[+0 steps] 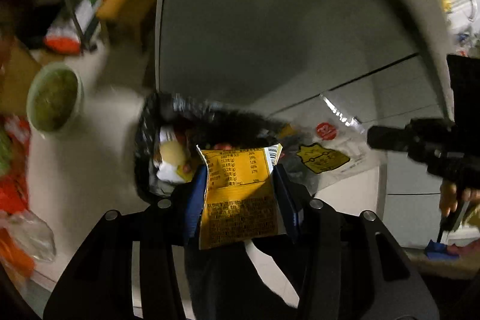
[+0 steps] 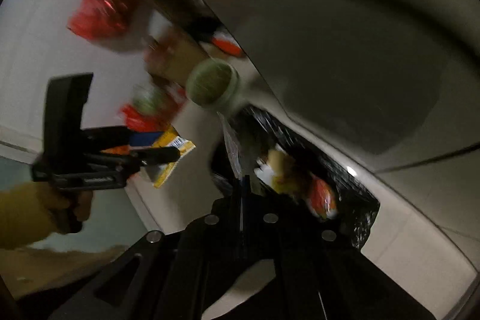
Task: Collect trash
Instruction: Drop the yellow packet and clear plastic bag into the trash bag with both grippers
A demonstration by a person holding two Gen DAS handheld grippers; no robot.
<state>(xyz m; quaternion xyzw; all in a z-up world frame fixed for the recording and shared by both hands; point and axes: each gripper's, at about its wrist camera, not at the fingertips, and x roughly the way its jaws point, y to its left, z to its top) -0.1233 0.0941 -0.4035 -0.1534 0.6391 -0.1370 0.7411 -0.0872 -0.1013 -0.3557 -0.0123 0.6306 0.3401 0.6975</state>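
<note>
The left gripper (image 1: 240,185) clamps a yellow snack wrapper (image 1: 238,194) just above the black trash bag (image 1: 150,140); the right gripper (image 2: 243,185), beside it, pinches a clear plastic wrapper (image 2: 231,146).

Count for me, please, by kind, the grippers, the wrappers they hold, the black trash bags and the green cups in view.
Grippers: 2, left gripper, right gripper
Held wrappers: 2, yellow wrapper, clear wrapper
Black trash bag: 1
Green cup: 1
Total: 6
</note>
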